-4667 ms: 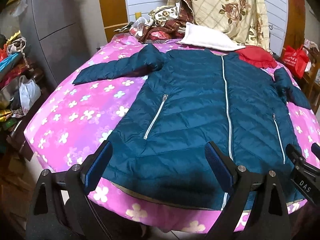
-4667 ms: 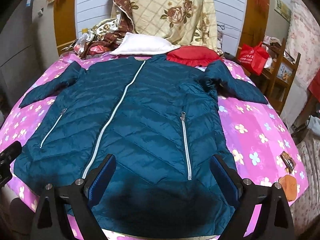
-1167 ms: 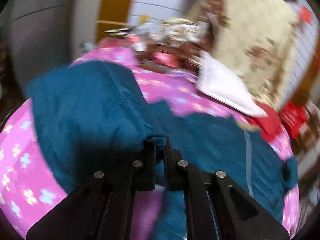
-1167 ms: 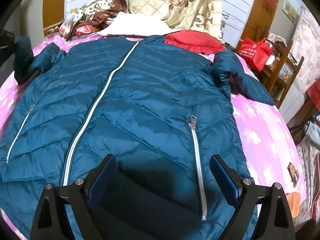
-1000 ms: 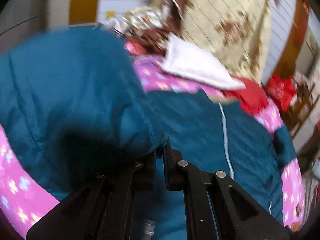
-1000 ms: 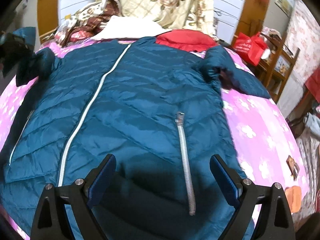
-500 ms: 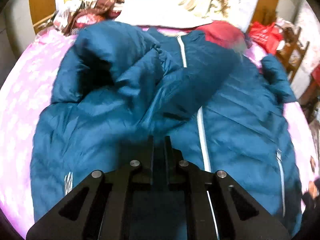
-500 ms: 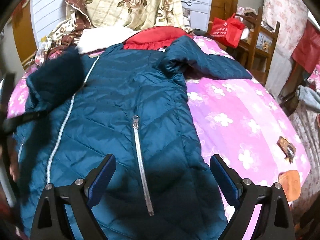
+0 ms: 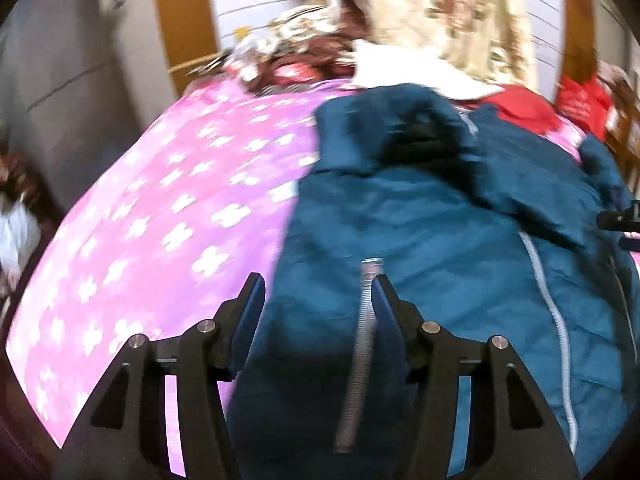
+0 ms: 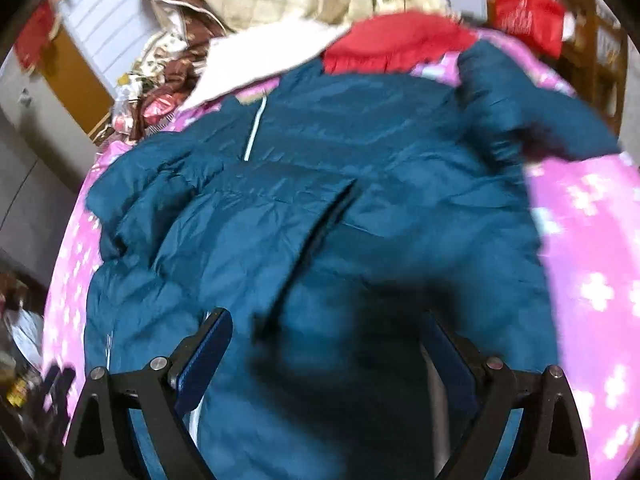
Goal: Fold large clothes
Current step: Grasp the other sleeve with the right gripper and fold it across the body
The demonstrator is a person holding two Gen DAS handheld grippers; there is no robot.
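While the teal puffer jacket (image 9: pixel 460 248) lies spread on the pink flowered bed (image 9: pixel 160 220), its left sleeve (image 10: pixel 168 184) is folded inward across the chest, covering part of the centre zipper (image 9: pixel 548 312). That fold leaves the jacket's left edge as a fairly straight line running down toward the hem, with a wide stretch of bare bedspread beside it. On the opposite side the right sleeve (image 10: pixel 532 120) reaches outward over the bedspread, unfolded, with more open bedspread below it. At the collar end the jacket butts against a red cushion (image 10: pixel 392 44) and a white pillow (image 9: pixel 420 72), behind which a floral quilt (image 9: pixel 460 12) is heaped, so there is little free room there.

Over the lower left panel, the left tongs (image 9: pixel 318 292) are opening; a pocket zipper (image 9: pixel 364 320) shows between the tips, but the pads do not press on anything. Held wide apart above the lower front panel, the right tongs (image 10: pixel 324 344) grip nothing. Both views are motion-blurred.
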